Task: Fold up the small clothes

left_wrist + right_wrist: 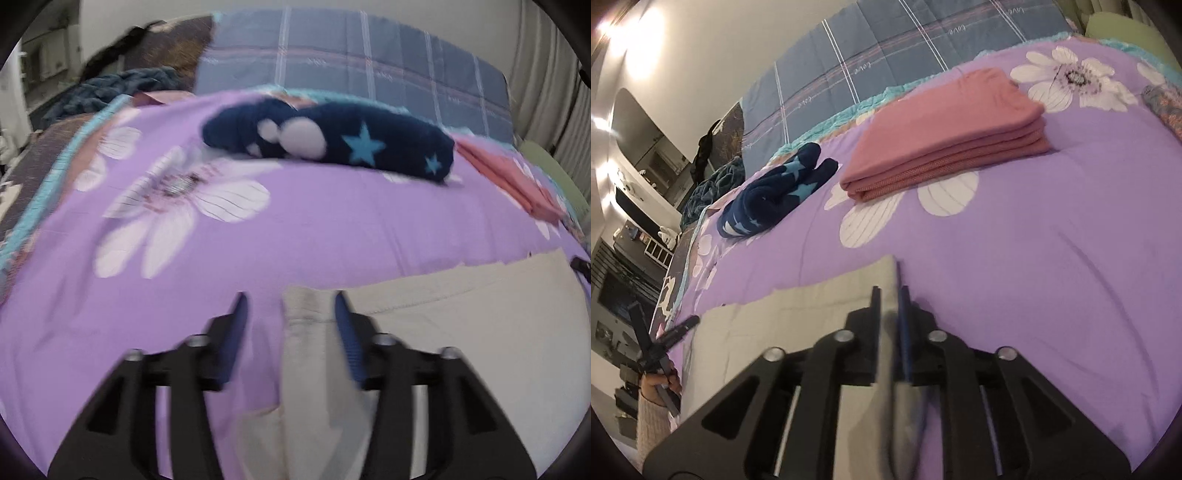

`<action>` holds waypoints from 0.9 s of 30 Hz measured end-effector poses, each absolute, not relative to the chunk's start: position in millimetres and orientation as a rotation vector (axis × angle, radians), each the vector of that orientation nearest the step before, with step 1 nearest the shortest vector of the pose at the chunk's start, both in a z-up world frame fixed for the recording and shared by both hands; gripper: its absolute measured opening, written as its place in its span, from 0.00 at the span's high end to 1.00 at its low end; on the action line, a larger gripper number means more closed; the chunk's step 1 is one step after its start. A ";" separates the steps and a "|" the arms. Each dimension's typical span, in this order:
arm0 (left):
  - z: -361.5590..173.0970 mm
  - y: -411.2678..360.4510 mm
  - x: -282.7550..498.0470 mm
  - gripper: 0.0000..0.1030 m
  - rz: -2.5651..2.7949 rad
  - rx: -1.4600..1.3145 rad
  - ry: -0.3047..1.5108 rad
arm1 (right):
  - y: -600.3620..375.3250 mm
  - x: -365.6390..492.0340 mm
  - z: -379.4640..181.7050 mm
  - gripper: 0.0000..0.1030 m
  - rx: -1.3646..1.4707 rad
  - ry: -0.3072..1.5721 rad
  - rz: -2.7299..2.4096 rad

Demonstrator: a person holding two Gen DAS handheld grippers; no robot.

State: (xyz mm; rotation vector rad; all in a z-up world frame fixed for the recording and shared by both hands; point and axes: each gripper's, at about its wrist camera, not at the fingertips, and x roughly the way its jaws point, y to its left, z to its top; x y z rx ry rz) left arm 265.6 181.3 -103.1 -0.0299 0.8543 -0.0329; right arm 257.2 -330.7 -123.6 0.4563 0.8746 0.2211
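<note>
The left tool (291, 295) stood spread over the near left corner of a beige garment (461, 332) lying flat on the bed. A raised fold of that cloth ran up between its fingers (236, 332), close against the right one and clear of the left, so no pinch showed there. In the blurred left wrist view the rest of the garment spread off to the right of the tool.

The right tool (888, 288) was nearly pressed together on the garment's (798, 306) right edge, a thin ridge of beige cloth caught between its fingers (904, 325). From there the garment stretched left toward the left tool (677, 326), whose handle a hand (657, 387) in a knit sleeve (652, 421) held at the picture's edge.

Beyond the garment lay the purple bedspread (332, 229) with its white flowers, bare between the beige cloth and the things farther back. A navy bundle (332, 144) with blue stars sat well apart from both tools, near the far side. Beside it to the right lay a folded pink stack (945, 136), neat and squared. Behind these ran a blue plaid quilt (351, 55), with a crumpled dark blue cloth (110, 92) at the far left.
</note>
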 end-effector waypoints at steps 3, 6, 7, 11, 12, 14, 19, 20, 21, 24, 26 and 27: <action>-76.0 171.1 244.6 0.50 -0.035 -0.034 0.807 | -343.4 243.6 -115.4 0.80 0.433 0.867 0.253; -54.4 124.3 212.2 0.45 -0.172 -0.017 0.772 | -352.6 231.9 -113.6 0.66 0.431 0.886 0.310; -52.8 104.2 200.4 0.43 -0.232 -0.016 0.772 | -354.2 228.2 -114.1 0.57 0.435 0.891 0.331; -70.2 -9.2 148.2 0.40 -0.537 0.030 0.849 | -357.9 217.0 -124.1 0.45 0.473 0.893 0.431; -76.1 -37.4 135.2 0.39 -0.599 0.056 0.865 | -358.6 215.1 -126.2 0.42 0.482 0.885 0.447; -86.1 -96.3 106.6 0.34 -0.721 0.133 0.877 | -361.6 211.5 -131.8 0.41 0.509 0.867 0.475; -102.8 -186.4 56.6 0.23 -0.833 0.378 0.830 | -369.3 206.5 -131.7 0.41 0.543 0.870 0.561; -106.0 -195.5 51.7 0.23 -0.834 0.413 0.825 | -372.9 203.9 -130.6 0.41 0.582 0.859 0.580; -109.3 -203.3 47.8 0.23 -0.834 0.441 0.822 | -374.1 203.3 -129.8 0.48 0.617 0.863 0.608; -119.6 -224.0 37.8 0.23 -0.824 0.517 0.813 | -371.0 205.0 -135.5 0.82 0.661 0.945 0.632; -122.2 -231.2 33.4 0.23 -0.809 0.553 0.795 | -370.0 206.0 -139.9 0.85 0.644 0.994 0.600; -122.6 -233.0 33.0 0.29 -0.803 0.558 0.789 | -370.8 206.9 -142.2 0.89 0.636 1.016 0.573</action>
